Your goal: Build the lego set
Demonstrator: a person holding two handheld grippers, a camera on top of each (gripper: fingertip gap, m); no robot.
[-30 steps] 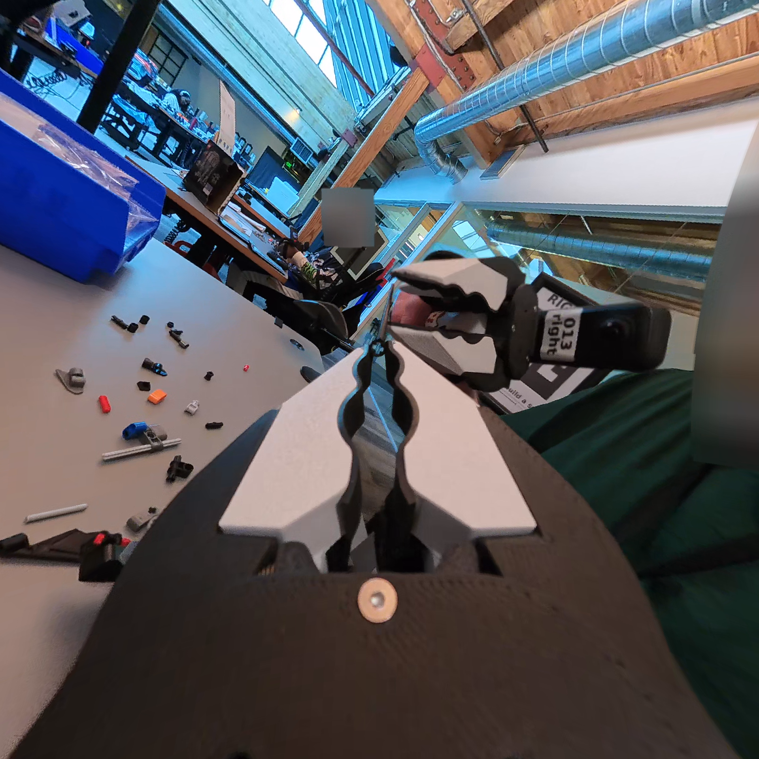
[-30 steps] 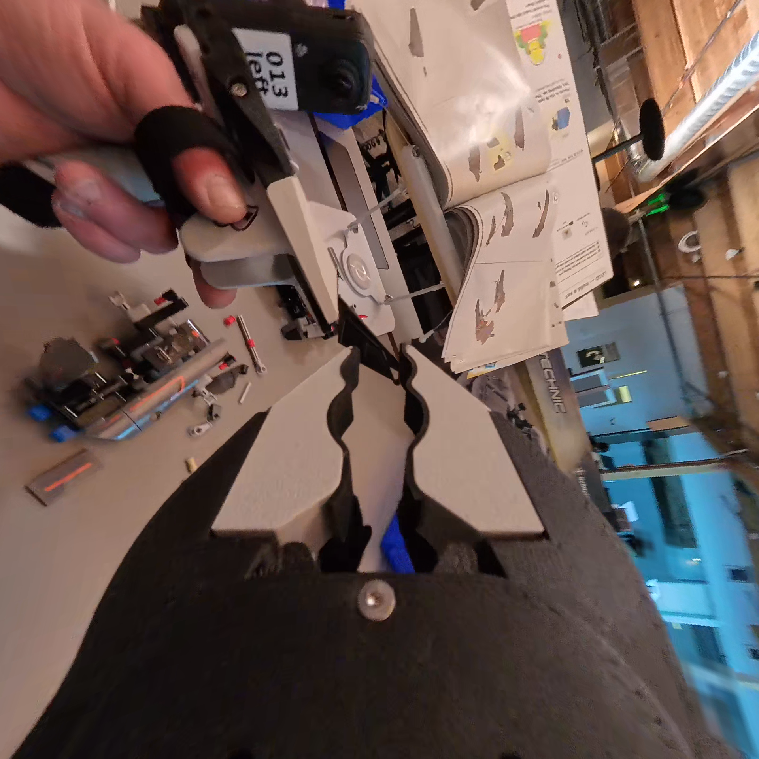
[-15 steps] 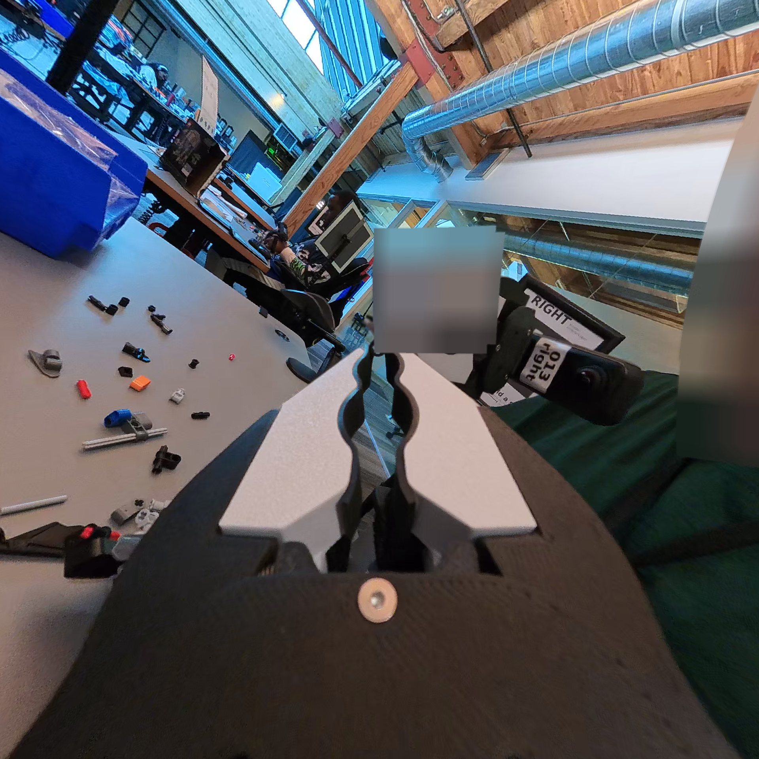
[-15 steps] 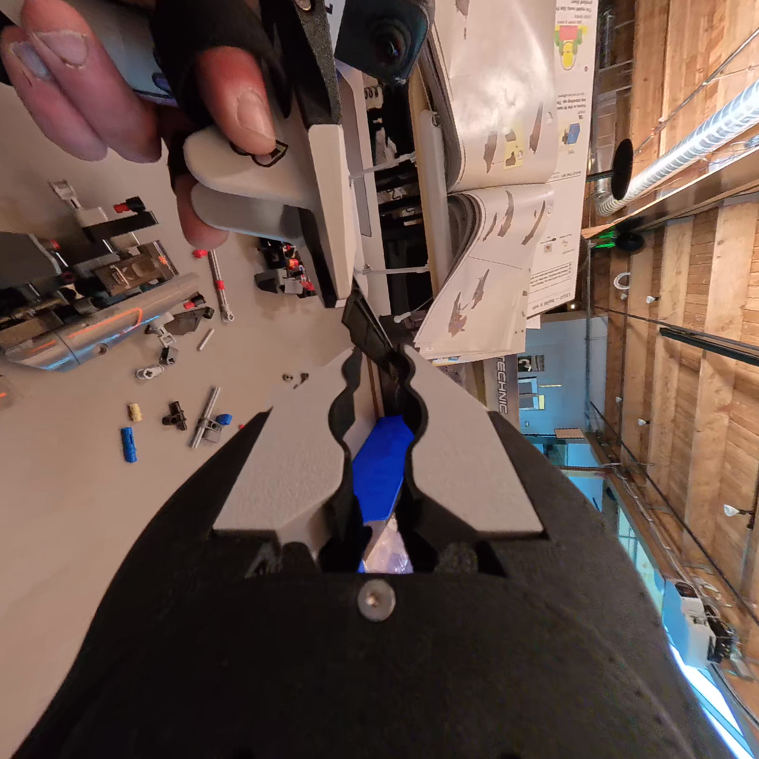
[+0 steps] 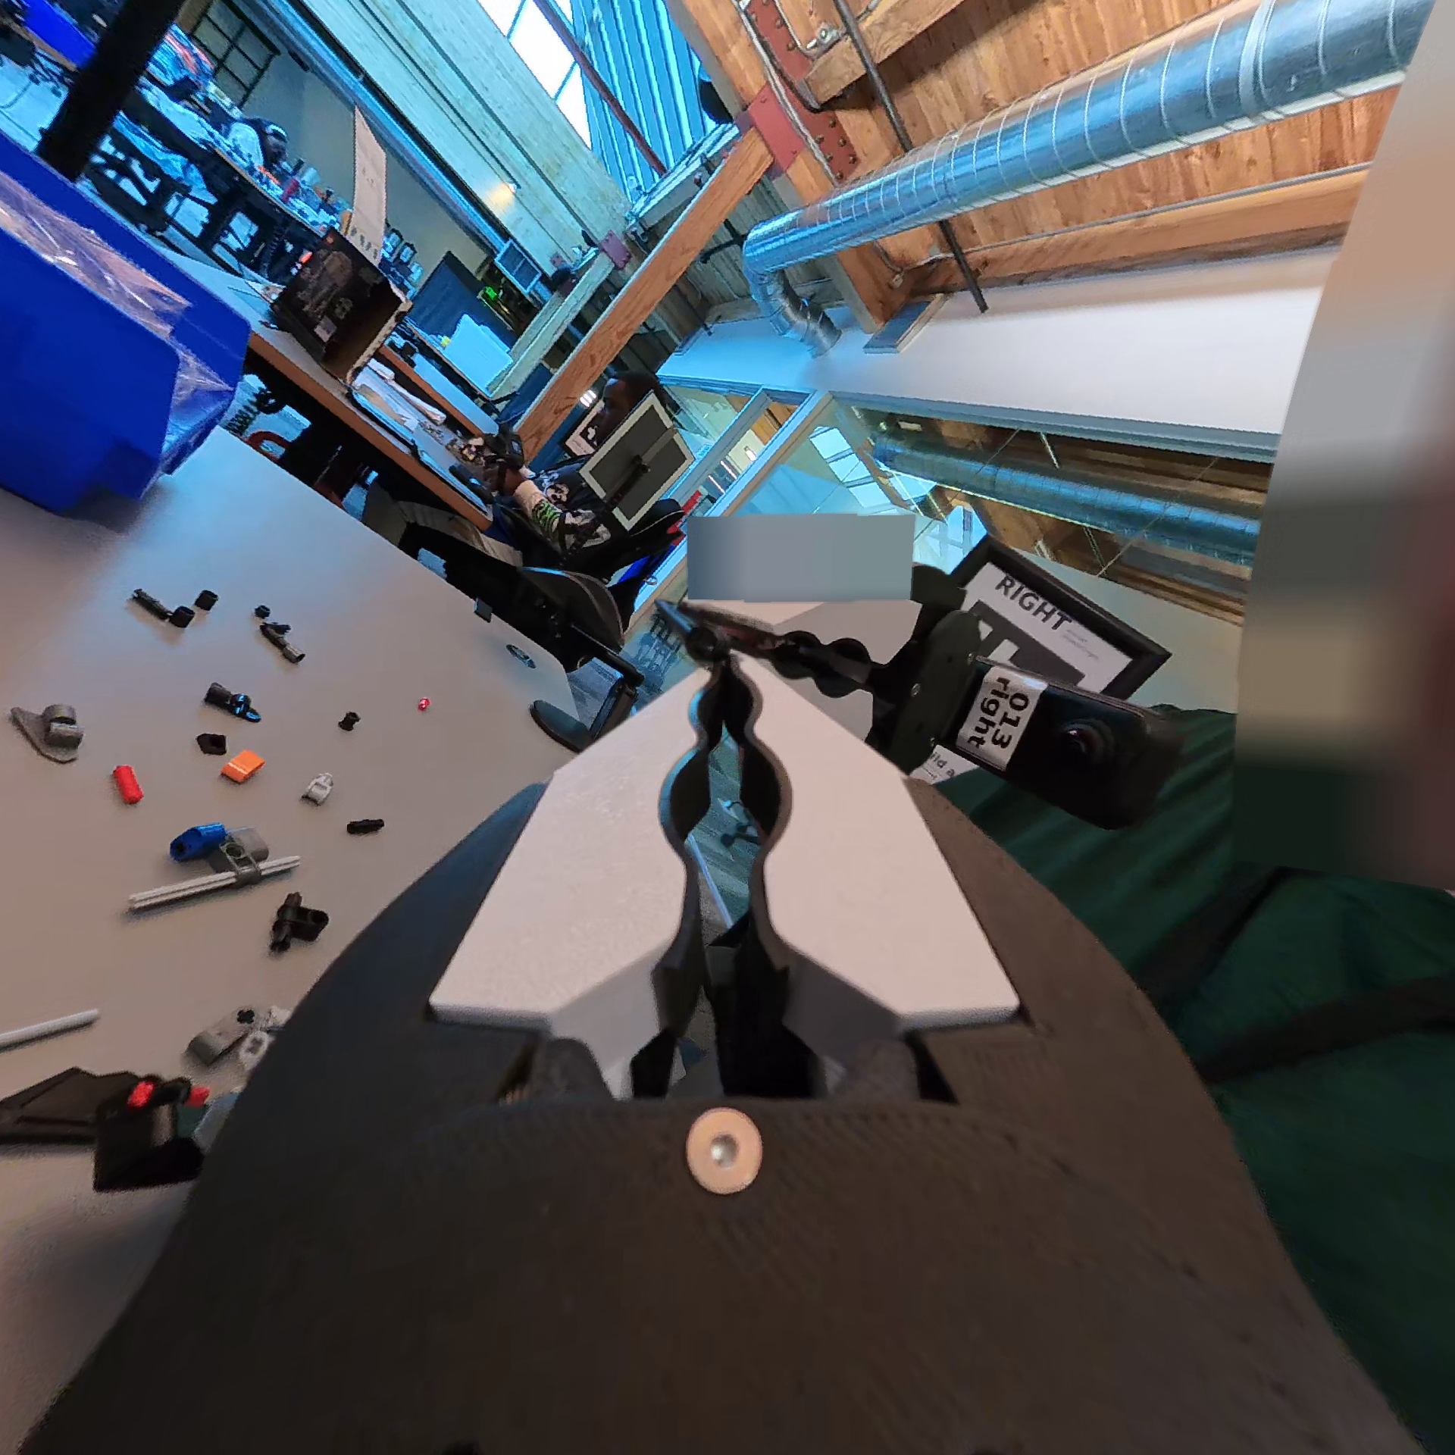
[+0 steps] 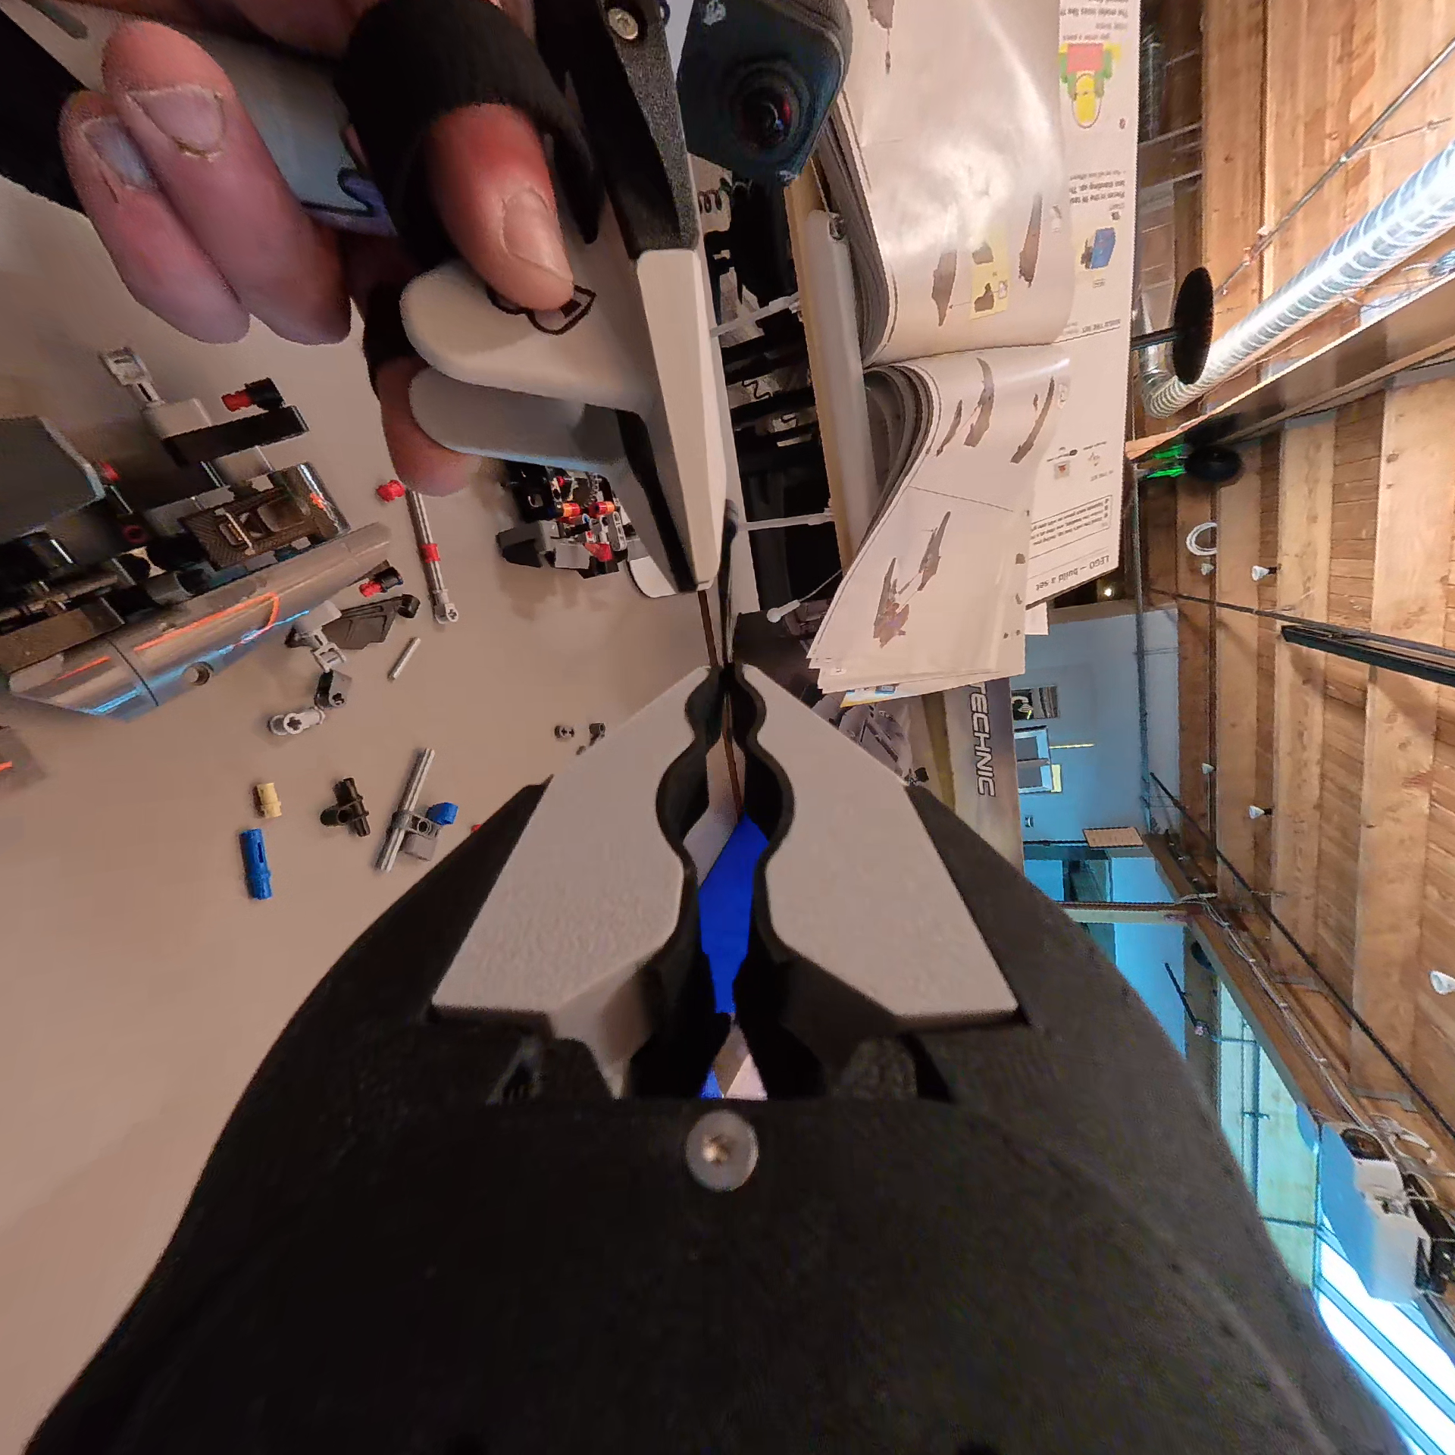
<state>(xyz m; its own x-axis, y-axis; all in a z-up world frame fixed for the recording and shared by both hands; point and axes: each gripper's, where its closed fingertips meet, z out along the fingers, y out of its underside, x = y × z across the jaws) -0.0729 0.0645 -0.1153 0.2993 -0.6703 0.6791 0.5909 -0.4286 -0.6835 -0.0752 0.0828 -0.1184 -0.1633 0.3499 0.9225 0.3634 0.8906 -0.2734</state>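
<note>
Small parts [image 5: 236, 768] lie spread out on the tabletop [image 5: 409, 630]. A bin [image 5: 87, 370] sits behind them. The booklet [image 6: 976, 378] stands beside the half-built model [image 6: 157, 567].

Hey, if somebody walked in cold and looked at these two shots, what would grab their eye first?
Probably the left gripper and right gripper raised tip to tip above the table, each nearly shut on something thin and dark. Next, the open instruction booklet propped behind them, and the half-built grey model with loose pieces scattered around it.
</note>
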